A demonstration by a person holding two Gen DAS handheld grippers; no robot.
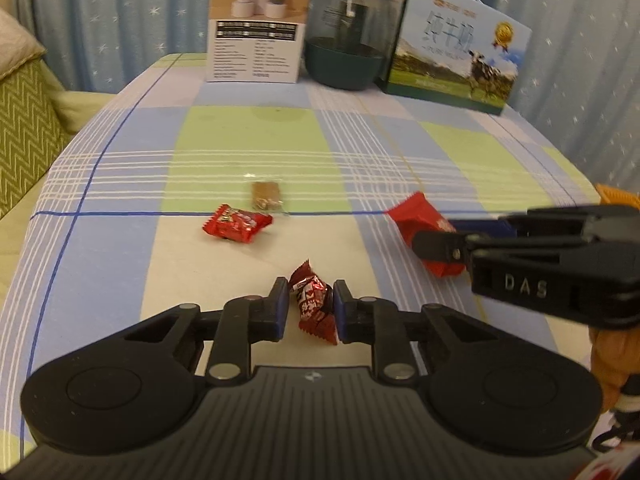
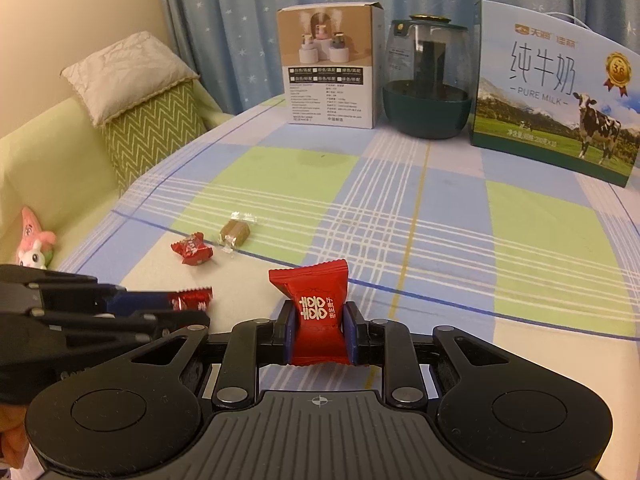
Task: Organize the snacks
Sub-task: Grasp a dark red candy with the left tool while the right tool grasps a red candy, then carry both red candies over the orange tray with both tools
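Star-print blue curtains hang behind a table covered in a checked cloth (image 1: 248, 140), with a white carton (image 2: 330, 66), a glass-domed jar (image 2: 428, 80) and a milk box (image 2: 556, 92) lined up along the far edge.

Closer in, the left gripper (image 1: 310, 308) has its jaws drawn narrow on a glossy red candy (image 1: 314, 304). The wrapper stands between the blue pads with its long axis running away from the gripper, one twisted end poking out beyond the fingertips. The right gripper (image 2: 320, 332) is pinched on a plain red packet (image 2: 318, 312), held upright with its crimped top fanning above the pads.

Two snacks are left loose on the cloth: a second red candy (image 1: 237, 223) and, just behind it, a brown sweet in clear wrap (image 1: 267, 196). Both lie ahead of the left gripper and slightly to its left, well apart from the right one, so the left hand looks the nearer for them. With both grippers full, I'd judge each must set down its load first. No container for the snacks shows in either view.
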